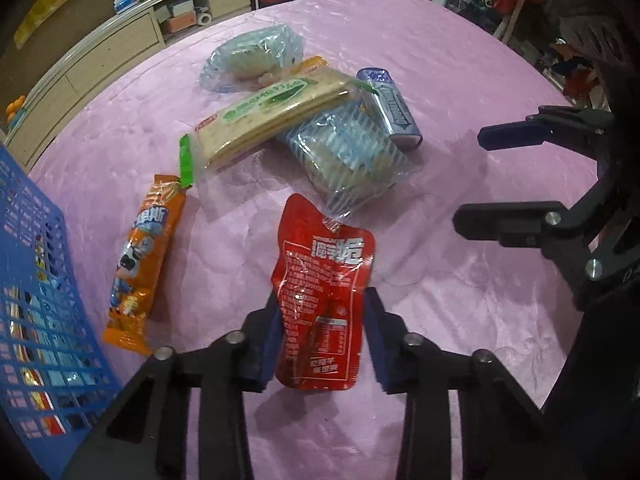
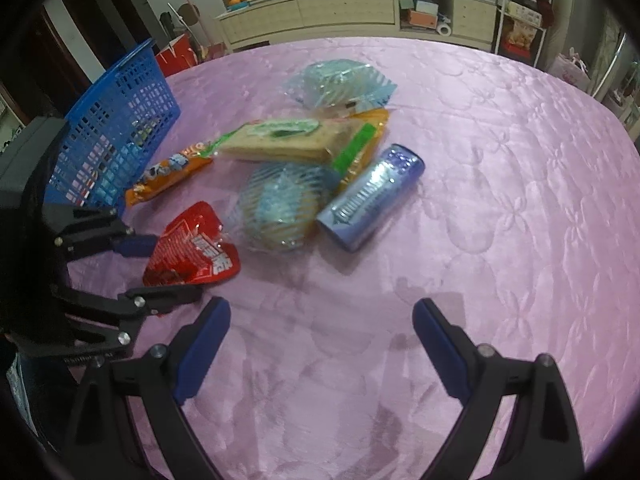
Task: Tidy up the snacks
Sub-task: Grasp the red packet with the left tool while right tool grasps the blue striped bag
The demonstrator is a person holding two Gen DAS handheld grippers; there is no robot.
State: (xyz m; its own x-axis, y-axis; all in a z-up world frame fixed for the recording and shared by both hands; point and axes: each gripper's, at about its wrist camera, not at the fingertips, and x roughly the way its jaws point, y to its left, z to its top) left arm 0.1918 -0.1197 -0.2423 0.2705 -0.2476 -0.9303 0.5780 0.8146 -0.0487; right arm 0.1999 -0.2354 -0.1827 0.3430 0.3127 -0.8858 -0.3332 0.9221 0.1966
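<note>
L gripper (image 1: pixel 324 340) sat low over the pink tablecloth (image 1: pixel 460 300), w/ its jaws set on either side of the red pouch (image 1: pixel 322 300). Both blue pads (image 1: pixel 374 332) lay just beside the pouch's edges; couldn't tell if they were actually pinching it or only bracketing it. In the right wrist view the same L gripper (image 2: pixel 168 268) came in from 9 o'clock, one finger above and one below the red pouch (image 2: pixel 192 250), pouch lying flat on the cloth.

R gripper (image 2: pixel 320 344) hovered over bare cloth near 6 o'clock of its own view, jaws spread wide, nothing between them. From the left wrist view it showed at 3 o'clock (image 1: pixel 472 176), apart from the snacks.

Rest of the snacks lay in a loose pile toward 12 o'clock of the red pouch:
- orange snack bar (image 1: pixel 144 264) at approx 10 o'clock, just beside the blue basket (image 1: pixel 36 264)
- cracker pack (image 1: pixel 272 116) lying tilted on top of the striped clear bag (image 1: pixel 348 156)
- blue cylinder tube (image 1: pixel 394 106) on its side, at the 1 o'clock edge of the pile
- pale blue bag (image 1: pixel 256 56) farthest back

Blue basket stood at the 9 o'clock edge of the table, w/ some packets visible thru its mesh. Striped clear bag's corner touched the red pouch's top edge.
</note>
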